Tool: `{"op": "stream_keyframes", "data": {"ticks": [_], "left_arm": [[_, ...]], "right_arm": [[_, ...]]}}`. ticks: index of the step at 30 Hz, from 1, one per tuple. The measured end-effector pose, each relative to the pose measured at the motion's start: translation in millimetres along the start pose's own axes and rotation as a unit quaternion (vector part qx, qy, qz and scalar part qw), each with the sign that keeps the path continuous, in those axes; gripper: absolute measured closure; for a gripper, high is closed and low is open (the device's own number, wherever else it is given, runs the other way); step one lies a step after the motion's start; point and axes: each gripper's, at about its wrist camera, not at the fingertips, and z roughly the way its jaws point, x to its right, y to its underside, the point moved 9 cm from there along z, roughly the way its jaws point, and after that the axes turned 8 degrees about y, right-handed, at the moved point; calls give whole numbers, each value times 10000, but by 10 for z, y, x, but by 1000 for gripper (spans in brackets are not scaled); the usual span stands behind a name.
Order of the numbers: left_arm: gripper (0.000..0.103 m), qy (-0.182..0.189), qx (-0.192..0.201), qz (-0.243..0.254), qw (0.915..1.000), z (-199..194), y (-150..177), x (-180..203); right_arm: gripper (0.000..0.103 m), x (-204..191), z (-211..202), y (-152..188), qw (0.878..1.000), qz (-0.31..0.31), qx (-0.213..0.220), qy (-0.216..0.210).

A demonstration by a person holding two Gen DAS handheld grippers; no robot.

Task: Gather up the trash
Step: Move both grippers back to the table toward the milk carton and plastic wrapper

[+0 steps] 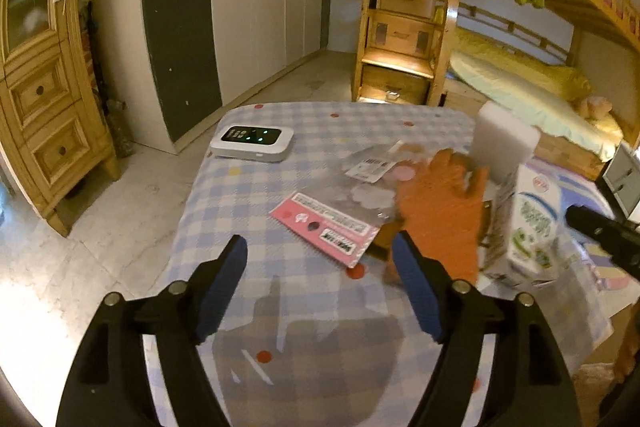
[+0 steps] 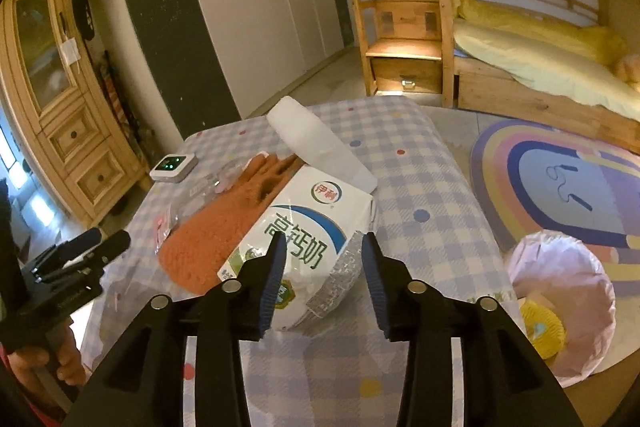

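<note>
1. Left wrist view: the left tool [image 1: 320, 281] hangs spread and empty over the checked table [image 1: 224, 211], near a pink wrapper [image 1: 324, 229] and an orange glove [image 1: 440, 211].
2. Right wrist view: the right tool [image 2: 322, 267] stands parted around a crushed milk carton's [image 2: 304, 223] torn end, pads not pressing.
3. A lined bin [image 2: 560, 311] sits on the floor beside the table.

milk carton [image 2: 304, 227]: 伊利 logo, 高钙奶 in green | pink packet [image 1: 324, 229]: label (too blurred to read)
</note>
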Motion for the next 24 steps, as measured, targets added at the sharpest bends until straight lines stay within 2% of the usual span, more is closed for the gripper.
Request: {"op": "stream_keyframes", "data": {"ticks": [1,8,15,20,23,24], "left_arm": [[29,-22,-23,17,10000,19,11,-5],[30,-196,-394,418,9982,254,142,39],[43,-163,-664,587,9959,456,168,50],[45,-267,-744,873,9930,534,161,136],[53,-187,-885,824,9925,582,161,156],[62,-180,-908,802,9925,591,155,154]], "right_arm": [[54,-15,-17,-18,10000,-30,60,43],[53,-117,13,-32,9999,-102,83,44],[53,-120,36,-36,10000,-43,51,26],[53,-120,51,-31,10000,-37,27,24],[53,-117,62,-22,10000,-48,6,36],[53,-115,64,-19,10000,-50,3,45]]}}
